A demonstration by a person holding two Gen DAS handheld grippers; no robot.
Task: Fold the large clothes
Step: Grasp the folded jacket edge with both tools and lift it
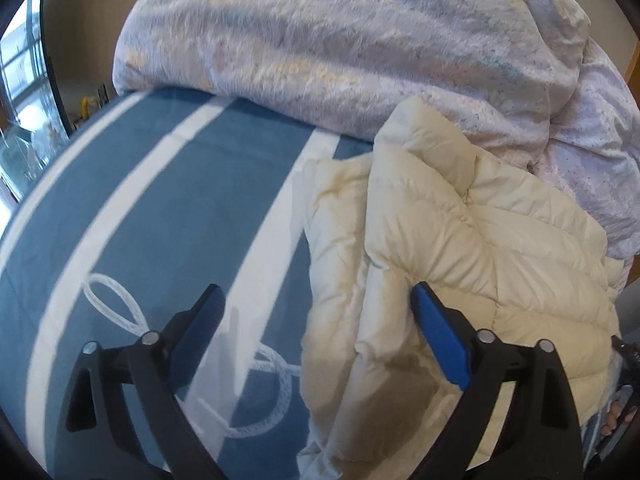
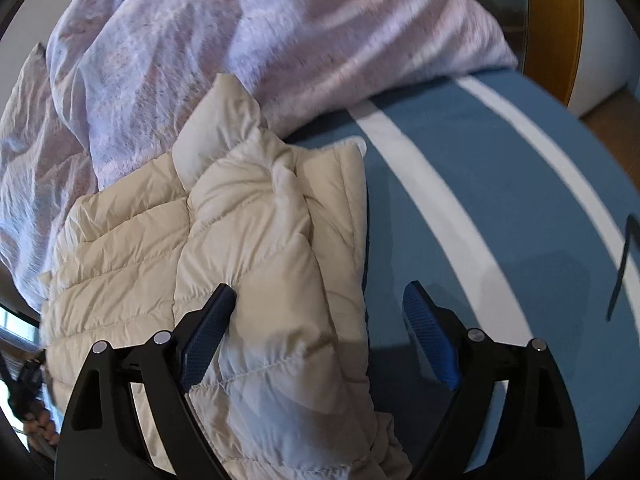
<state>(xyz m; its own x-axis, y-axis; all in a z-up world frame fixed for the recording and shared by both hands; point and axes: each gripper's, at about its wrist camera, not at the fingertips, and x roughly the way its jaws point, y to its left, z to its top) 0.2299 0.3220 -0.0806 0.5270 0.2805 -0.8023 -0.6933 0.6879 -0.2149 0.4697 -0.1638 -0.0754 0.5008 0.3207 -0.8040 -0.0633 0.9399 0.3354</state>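
Your left gripper (image 1: 316, 300) is wide open and holds nothing. Your right gripper (image 2: 320, 300) is wide open too, with nothing in it. The cream puffy jacket (image 1: 460, 248) is the thing to steer by. It lies partly folded on the blue bed cover (image 1: 160, 200) with white stripes.

From your left gripper, the jacket sits to the right, and its near edge runs between the open jaws. From your right gripper, the jacket sits to the left, and one flap lies under the left jaw. So the jacket is between your two hands, about as near to one as to the other. Its long side runs away from you, toward the pale crumpled quilt (image 1: 340, 40) that touches its far end.

The left view shows a white rope picture (image 1: 120, 304) on the cover beside the jacket. The right view shows a wooden frame (image 2: 572, 20) far past the jacket instead.
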